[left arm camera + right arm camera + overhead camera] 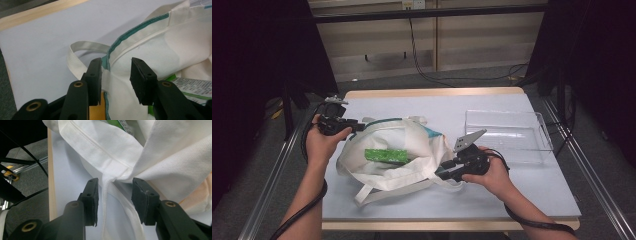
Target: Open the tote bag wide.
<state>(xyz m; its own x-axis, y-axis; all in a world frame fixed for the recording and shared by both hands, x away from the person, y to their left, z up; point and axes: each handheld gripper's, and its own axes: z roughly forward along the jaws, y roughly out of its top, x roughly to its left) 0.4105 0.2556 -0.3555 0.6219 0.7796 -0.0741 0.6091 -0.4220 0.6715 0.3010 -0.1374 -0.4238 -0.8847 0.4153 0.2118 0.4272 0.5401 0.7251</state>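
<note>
A white cloth tote bag [412,142] with a teal-edged rim lies slumped open at the table's middle. Inside it lies a green packet [385,155], whose printed label peeks past the cloth [192,83] in the left gripper view. My left gripper [357,126] is at the bag's left rim. Its jaws [116,63] stand apart, with the teal rim running between them close to the left pad. My right gripper [441,172] is at the bag's right side. It is open [115,183], and a seamed fold of the bag [170,157] hangs loose in the gap, touching neither pad.
A clear plastic tray [507,132] stands at the table's back right. One bag strap [75,55] loops out over the pale blue tabletop [512,200], and another trails toward the front edge. Metal rails run along both sides of the table.
</note>
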